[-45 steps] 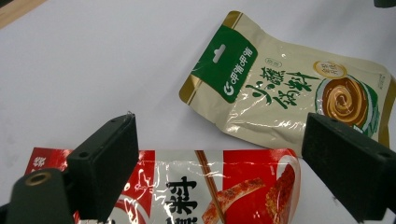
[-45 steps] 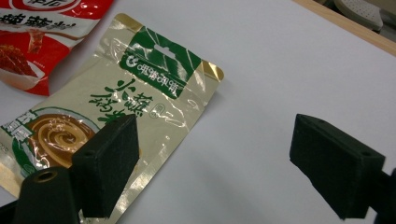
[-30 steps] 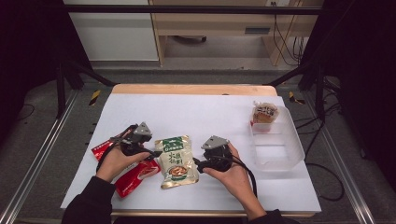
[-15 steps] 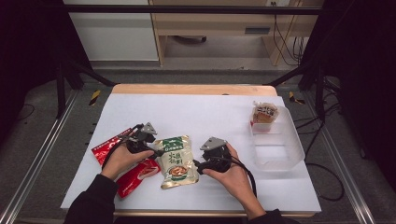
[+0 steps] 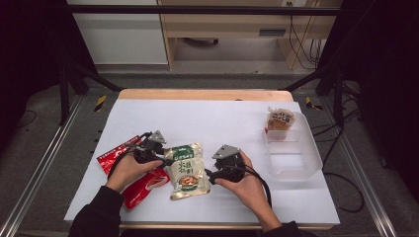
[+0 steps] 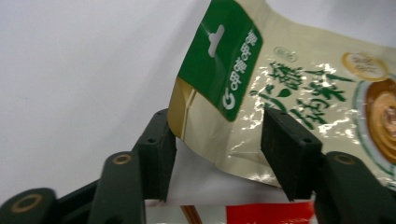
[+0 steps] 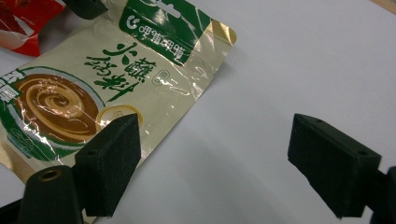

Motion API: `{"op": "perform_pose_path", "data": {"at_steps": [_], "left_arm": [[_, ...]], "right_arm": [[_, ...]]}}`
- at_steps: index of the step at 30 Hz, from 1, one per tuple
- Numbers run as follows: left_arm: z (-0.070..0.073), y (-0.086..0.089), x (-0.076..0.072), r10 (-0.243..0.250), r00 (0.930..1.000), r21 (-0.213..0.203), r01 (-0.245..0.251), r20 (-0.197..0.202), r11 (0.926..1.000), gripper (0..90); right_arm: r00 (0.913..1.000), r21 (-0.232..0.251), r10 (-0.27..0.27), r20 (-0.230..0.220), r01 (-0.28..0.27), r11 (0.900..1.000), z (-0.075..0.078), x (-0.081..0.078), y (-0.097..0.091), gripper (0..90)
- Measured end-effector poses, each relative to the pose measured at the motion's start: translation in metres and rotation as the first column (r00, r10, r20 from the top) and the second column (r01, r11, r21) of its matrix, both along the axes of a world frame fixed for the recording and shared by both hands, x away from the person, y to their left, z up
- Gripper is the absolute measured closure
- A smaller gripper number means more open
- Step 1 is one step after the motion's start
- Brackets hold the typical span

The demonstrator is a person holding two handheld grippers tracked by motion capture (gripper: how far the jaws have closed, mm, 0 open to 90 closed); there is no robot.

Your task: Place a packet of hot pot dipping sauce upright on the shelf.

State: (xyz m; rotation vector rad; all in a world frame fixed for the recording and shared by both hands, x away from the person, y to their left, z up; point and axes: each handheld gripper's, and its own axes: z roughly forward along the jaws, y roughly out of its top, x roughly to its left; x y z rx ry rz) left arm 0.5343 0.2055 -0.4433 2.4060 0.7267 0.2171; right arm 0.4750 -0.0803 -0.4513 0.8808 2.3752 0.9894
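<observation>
A cream and green sauce pouch lies flat on the white table, between my two grippers. My left gripper sits at the pouch's upper left edge. In the left gripper view its jaws have just been closing, and the pouch's green-topped corner stands between them with a gap on each side of the gripper. My right gripper rests at the pouch's right edge. It is open wide, one jaw over the rim of the pouch, bare table between the pads.
A red packet lies under my left hand, partly tucked beneath the pouch. A clear plastic tub stands at the right with a small snack pack in its far end. The white table sheet stretches behind.
My left gripper has slid right onto the pouch's upper left edge and its jaws have narrowed. The right hand has kept still.
</observation>
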Motion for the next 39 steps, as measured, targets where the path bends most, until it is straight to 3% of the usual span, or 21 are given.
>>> {"op": "perform_pose_path", "data": {"at_steps": [5,9,18,24,26,31,39], "left_arm": [[0.003,-0.001,-0.005,-0.028,0.9996,-0.004,0.028,-0.005,0.9996,56.6],[0.000,-0.001,-0.003,-0.017,0.9997,-0.009,0.017,-0.016,0.9998,61.0],[-0.003,0.003,0.000,0.022,0.9997,-0.024,-0.022,-0.015,0.9995,88.0],[0.006,0.002,-0.004,0.008,1.0000,-0.032,-0.008,-0.005,0.9995,90.0],[0.012,0.002,-0.007,0.001,1.0000,-0.030,-0.001,0.009,0.9996,90.0],[0.026,-0.001,-0.013,-0.017,0.9992,-0.017,0.018,0.036,0.9997,90.0],[0.056,-0.005,-0.016,-0.047,0.9977,-0.036,0.049,0.050,0.9982,90.0]], "right_arm": [[1.0000,-0.002,0.004,-0.001,-0.004,1.0000,0.000,0.000,0.000,17.7],[1.0000,-0.009,0.007,0.001,-0.007,0.9999,-0.001,0.000,0.000,17.7],[0.9999,-0.011,0.013,0.000,-0.013,0.9998,-0.001,0.000,0.001,17.7],[0.9998,-0.016,0.021,0.001,-0.021,0.9996,0.000,-0.001,0.002,19.1],[0.9985,-0.030,0.054,-0.011,-0.054,0.9981,0.002,-0.001,0.003,27.3],[0.9948,-0.048,0.100,-0.019,-0.101,0.9938,0.013,0.001,0.007,28.9],[0.9902,-0.073,0.132,-0.044,-0.135,0.9881,0.034,0.013,0.005,21.9]]}}
